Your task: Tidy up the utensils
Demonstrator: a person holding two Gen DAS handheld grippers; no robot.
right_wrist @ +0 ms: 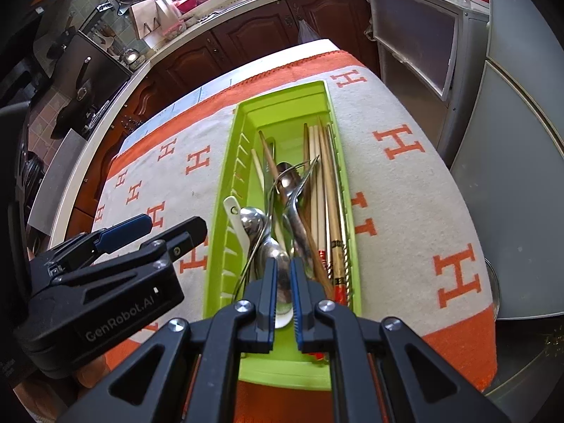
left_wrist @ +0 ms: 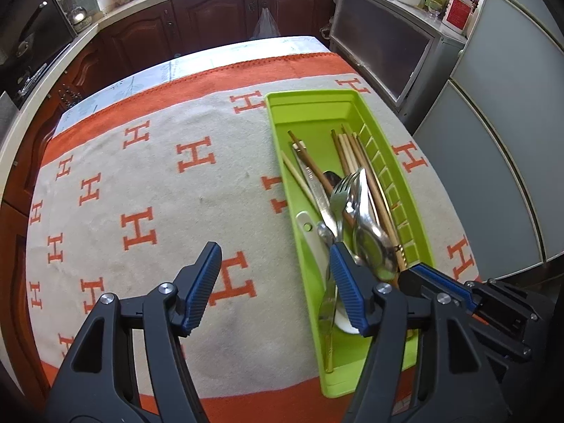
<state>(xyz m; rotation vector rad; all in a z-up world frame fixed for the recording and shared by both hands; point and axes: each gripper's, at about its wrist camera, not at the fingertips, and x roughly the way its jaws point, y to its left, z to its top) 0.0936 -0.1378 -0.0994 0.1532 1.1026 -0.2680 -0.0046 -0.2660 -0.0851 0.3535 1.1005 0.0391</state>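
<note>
A lime-green utensil tray [left_wrist: 310,105] [right_wrist: 282,102] lies on the cloth-covered table and holds forks [left_wrist: 343,185] [right_wrist: 299,190], metal spoons [left_wrist: 373,246] [right_wrist: 252,220], a white spoon [right_wrist: 234,211], a knife [left_wrist: 317,190] and several chopsticks [left_wrist: 347,148] [right_wrist: 317,148]. My left gripper [left_wrist: 273,259] is open and empty, above the cloth at the tray's left edge. My right gripper [right_wrist: 283,264] is over the tray's near end, its jaws narrowly apart around a metal spoon handle [right_wrist: 282,282]. It also shows at the right of the left wrist view [left_wrist: 433,275].
The table wears a cream and orange cloth [left_wrist: 141,183] with an H pattern. Dark wood kitchen cabinets [left_wrist: 211,17] run along the back. A metal cabinet [left_wrist: 384,49] and a grey fridge [left_wrist: 511,141] stand to the right of the table.
</note>
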